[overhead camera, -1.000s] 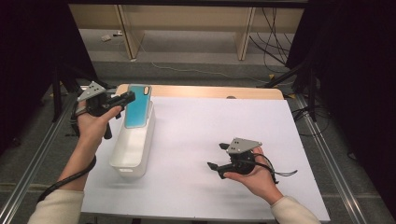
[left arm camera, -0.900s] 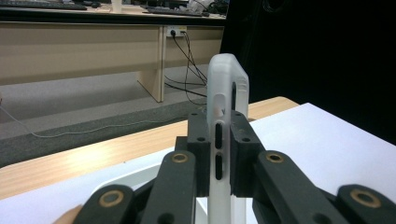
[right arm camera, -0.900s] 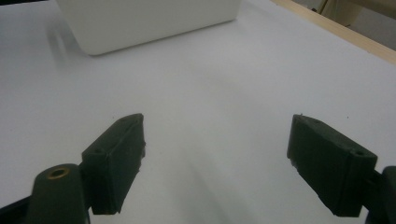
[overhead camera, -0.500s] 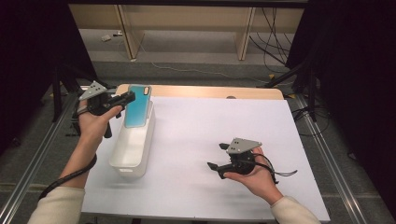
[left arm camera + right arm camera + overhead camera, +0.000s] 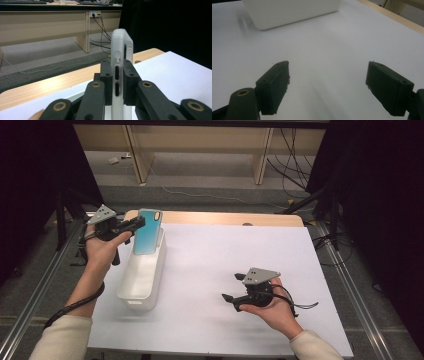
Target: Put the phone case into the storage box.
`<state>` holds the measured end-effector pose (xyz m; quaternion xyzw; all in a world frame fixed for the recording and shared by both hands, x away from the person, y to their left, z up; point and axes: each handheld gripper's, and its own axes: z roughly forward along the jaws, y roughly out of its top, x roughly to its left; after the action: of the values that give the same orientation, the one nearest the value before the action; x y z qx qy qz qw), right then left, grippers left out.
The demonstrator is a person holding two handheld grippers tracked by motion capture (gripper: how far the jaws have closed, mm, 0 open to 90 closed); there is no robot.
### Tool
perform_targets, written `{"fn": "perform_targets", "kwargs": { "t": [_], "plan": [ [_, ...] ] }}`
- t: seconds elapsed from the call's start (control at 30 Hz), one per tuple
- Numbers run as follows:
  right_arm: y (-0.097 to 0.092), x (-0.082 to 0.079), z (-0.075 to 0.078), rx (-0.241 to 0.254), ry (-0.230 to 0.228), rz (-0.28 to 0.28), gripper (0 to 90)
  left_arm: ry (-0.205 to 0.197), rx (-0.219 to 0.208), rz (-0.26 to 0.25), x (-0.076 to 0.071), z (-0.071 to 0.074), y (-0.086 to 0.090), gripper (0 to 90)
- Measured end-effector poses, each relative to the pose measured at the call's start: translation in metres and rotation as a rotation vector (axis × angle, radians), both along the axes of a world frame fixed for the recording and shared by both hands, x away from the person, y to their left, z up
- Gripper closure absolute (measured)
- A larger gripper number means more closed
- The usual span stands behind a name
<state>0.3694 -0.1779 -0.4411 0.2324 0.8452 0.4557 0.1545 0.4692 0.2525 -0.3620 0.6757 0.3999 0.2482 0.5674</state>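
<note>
the left gripper [image 5: 134, 226] is clamped on a teal phone case [image 5: 147, 232], pinching it across its thin edge so the case stands upright over the far end of the white bin [image 5: 142, 277]. in the left gripper view the pads press both flat faces of the case [image 5: 120, 65], with the side button slots facing the camera. that edge-on grip likely keeps the case vertical so it can slide down into the narrow bin (a flat hold would catch on the rim). its lower end looks to be at or just inside the bin, though i cannot tell whether it touches. the right gripper [image 5: 231, 292] rests low on the white table [image 5: 240, 250], well apart from the bin, its jaws spread wide with nothing between them, apparently just waiting.
</note>
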Motion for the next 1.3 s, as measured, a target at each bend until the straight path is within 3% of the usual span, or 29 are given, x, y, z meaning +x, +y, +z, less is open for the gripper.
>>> {"fn": "perform_targets", "kwargs": {
  "t": [1.3],
  "plan": [
    [0.001, 0.000, -0.002, 0.006, -0.006, -0.002, 20.4, 0.003, 0.030, 0.004, 0.015, -0.016, 0.005, 81.3]
  ]
}}
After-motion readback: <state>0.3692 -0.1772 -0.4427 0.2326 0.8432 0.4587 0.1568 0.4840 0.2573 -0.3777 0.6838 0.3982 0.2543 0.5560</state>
